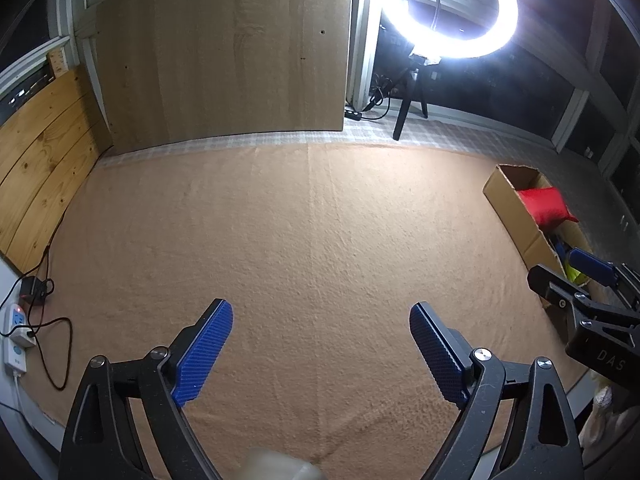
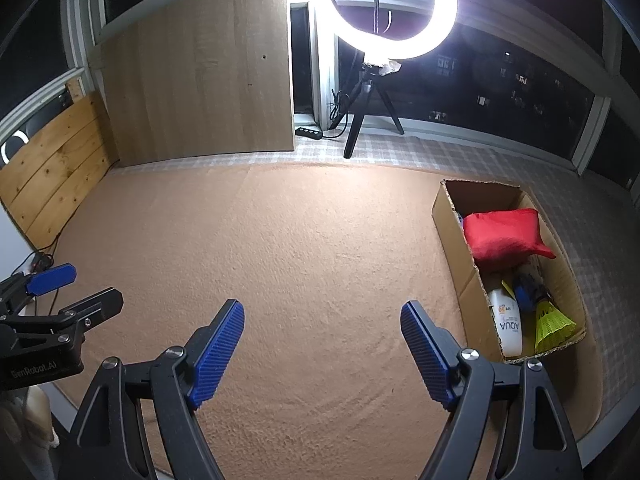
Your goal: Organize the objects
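- Peach-coloured cloth covers the work surface, with a checked cloth showing past its far edge and dark windows behind.
- What I am sorting sits in the cardboard box at the right of the cloth: a red pouch at its far end, then a white sunscreen tube marked AQUA, a yellow shuttlecock and something blue and dark that I cannot identify at its near end.
- I see no loose object on the cloth in either view, so I judge the sorting done or nearly so.
- My right gripper hangs over the cloth just left of the box, jaws spread wide, nothing between the blue pads.
- My left gripper is likewise spread wide and empty, over the middle of the cloth; from the right wrist it shows at the left edge.
- Further out, a ring light on a tripod stands at the far edge, a wooden board leans at the far left, and a power strip with trailing cables lies at the left border.
- Risks from here: the box's near wall stands close to my right jaw, so a careless swing right could shove or tip it and spill the contents.
- The ring light glares into both lenses, which could hide a small item near the far edge.
- Drifting left could snag those cables.
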A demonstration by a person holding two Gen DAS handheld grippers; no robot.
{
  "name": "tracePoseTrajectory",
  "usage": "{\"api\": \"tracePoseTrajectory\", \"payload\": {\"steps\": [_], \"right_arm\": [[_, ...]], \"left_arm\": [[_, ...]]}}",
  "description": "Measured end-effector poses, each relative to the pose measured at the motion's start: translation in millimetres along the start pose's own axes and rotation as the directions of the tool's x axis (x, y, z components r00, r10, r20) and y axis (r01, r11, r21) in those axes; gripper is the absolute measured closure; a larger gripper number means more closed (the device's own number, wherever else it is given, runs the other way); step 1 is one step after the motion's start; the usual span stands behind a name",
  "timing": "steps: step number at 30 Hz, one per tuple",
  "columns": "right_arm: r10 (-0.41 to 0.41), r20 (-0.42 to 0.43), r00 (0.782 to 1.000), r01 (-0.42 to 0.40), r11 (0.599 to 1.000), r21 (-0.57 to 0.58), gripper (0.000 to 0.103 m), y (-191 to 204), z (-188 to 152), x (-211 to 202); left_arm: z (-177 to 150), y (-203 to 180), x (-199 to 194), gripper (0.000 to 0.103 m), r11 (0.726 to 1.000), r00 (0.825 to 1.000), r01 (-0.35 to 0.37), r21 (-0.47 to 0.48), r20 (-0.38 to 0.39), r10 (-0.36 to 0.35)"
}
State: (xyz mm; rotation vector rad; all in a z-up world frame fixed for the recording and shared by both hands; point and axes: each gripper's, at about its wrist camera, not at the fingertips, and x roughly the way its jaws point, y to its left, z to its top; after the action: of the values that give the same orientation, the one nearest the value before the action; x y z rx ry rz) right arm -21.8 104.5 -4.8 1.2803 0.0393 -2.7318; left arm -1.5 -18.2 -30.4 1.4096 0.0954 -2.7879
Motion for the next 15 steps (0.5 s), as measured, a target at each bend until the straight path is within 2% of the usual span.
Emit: {"api": "tracePoseTrajectory", "payload": {"steps": [15], "right_arm": [[0.002, -0.002, 1.0, -0.002, 1.0, -0.001, 0.025, 0.6, 0.2, 0.8]], "left_arm": [[0.7, 0.9, 1.1, 0.009, 1.0, 1.0, -0.001, -0.003, 0.002, 0.001]]}}
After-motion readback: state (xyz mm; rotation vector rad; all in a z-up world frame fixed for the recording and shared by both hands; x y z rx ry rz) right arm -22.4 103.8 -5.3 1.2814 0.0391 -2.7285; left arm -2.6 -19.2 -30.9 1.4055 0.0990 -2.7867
